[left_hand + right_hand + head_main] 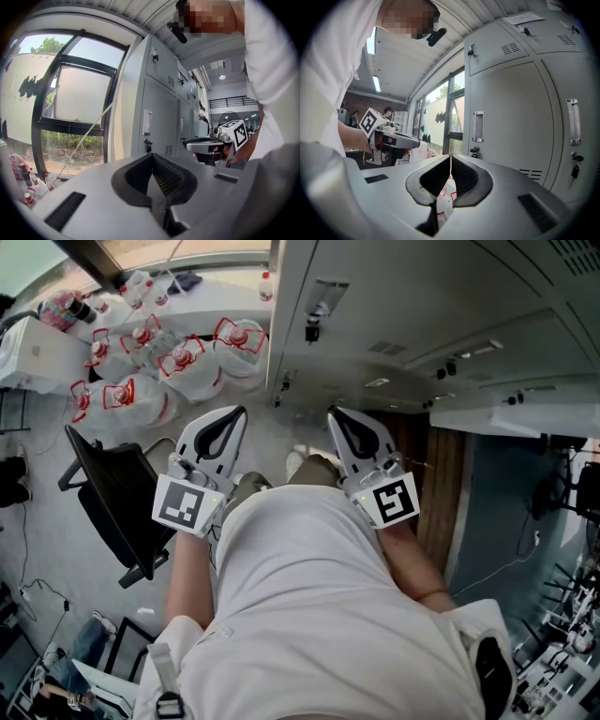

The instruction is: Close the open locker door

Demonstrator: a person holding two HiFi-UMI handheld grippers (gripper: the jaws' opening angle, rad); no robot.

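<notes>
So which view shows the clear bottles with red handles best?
The head view: the clear bottles show whole, grouped on the floor. The left gripper view shows only a few at its lower left edge; the right gripper view, a small glimpse low down.

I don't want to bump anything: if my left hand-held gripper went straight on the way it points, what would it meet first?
Probably the grey locker door, near its handle; nothing shows between it and the left hand-held gripper, though depth is unclear.
</notes>
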